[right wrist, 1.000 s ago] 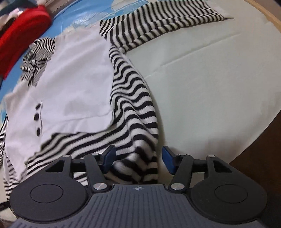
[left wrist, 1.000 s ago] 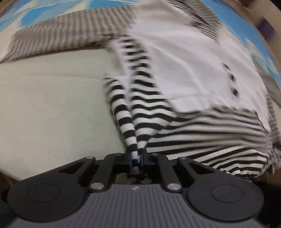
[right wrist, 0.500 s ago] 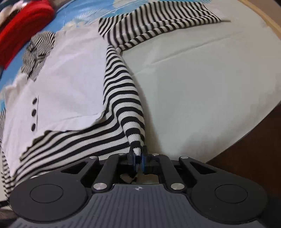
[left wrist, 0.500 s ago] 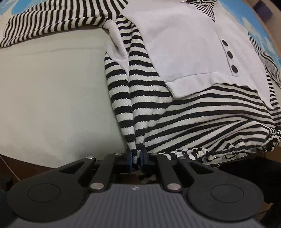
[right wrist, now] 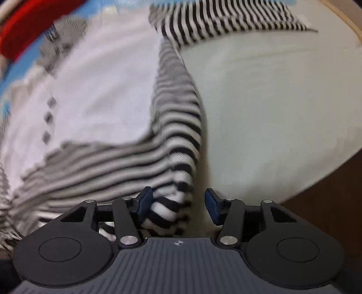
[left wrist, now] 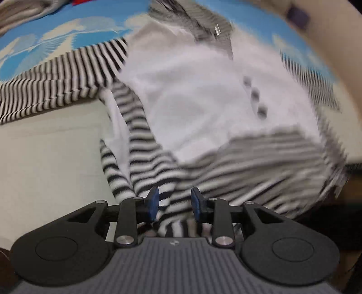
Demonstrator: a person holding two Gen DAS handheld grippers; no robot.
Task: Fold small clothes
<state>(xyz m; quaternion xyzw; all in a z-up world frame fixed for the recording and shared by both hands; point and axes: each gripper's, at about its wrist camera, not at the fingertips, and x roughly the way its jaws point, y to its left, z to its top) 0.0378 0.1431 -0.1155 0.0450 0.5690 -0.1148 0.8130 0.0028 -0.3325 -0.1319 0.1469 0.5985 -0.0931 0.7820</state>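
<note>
A small black-and-white striped top with a white buttoned front panel (left wrist: 192,95) lies spread on a pale cloth-covered table (left wrist: 49,158). Its striped hem lies bunched at the near edge. My left gripper (left wrist: 174,204) is open, with the hem's left corner lying loose between its blue pads. In the right wrist view the same top (right wrist: 97,95) shows, and my right gripper (right wrist: 178,204) is open with the hem's right corner (right wrist: 172,203) loose between its pads. One striped sleeve (right wrist: 226,20) stretches away at the top right. Both views are blurred.
A blue patterned cloth (left wrist: 67,27) covers the far part of the table. A red garment (right wrist: 27,31) lies at the far left in the right wrist view. The table's edge (right wrist: 316,181) and dark floor are close on the right.
Both grippers were shut on the hem corners half a second ago and have opened, letting the hem go. Both views have shifted and are blurred with motion.
</note>
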